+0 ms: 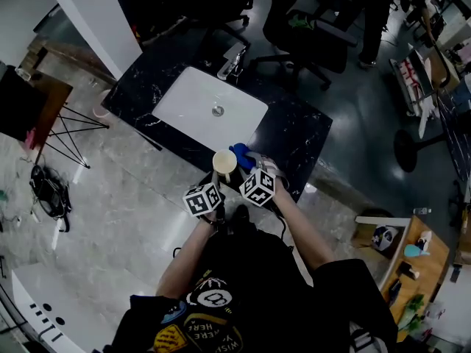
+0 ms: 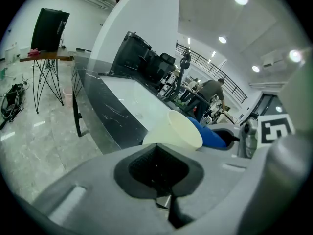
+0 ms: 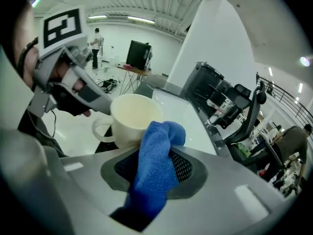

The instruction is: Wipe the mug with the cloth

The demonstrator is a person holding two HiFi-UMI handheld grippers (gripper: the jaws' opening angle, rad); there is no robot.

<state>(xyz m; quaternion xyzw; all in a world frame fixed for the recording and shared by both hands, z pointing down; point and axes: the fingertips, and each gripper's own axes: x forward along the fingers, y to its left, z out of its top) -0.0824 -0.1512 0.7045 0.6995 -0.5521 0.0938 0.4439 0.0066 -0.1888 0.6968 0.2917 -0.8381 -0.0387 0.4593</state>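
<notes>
A cream mug (image 1: pixel 224 162) hangs in the air over the front edge of the black counter (image 1: pixel 294 134). My left gripper (image 1: pixel 217 176) is shut on its wall near the handle; in the right gripper view that gripper (image 3: pixel 105 106) meets the mug (image 3: pixel 129 116) at the rim. My right gripper (image 1: pixel 249 169) is shut on a blue cloth (image 1: pixel 241 154). The cloth (image 3: pixel 159 151) sticks out of the right gripper (image 3: pixel 154 166) and rests against the mug's side. In the left gripper view the mug (image 2: pixel 171 131) sits just past the left gripper (image 2: pixel 162 148), with the cloth (image 2: pixel 211 138) behind it.
A white sink basin (image 1: pixel 210 109) with a faucet (image 1: pixel 232 63) is set into the counter beyond the mug. Office chairs (image 1: pixel 309 35) stand behind the counter. A small black-legged table (image 1: pixel 44 109) is at the left, a wooden shelf (image 1: pixel 412 263) at the right.
</notes>
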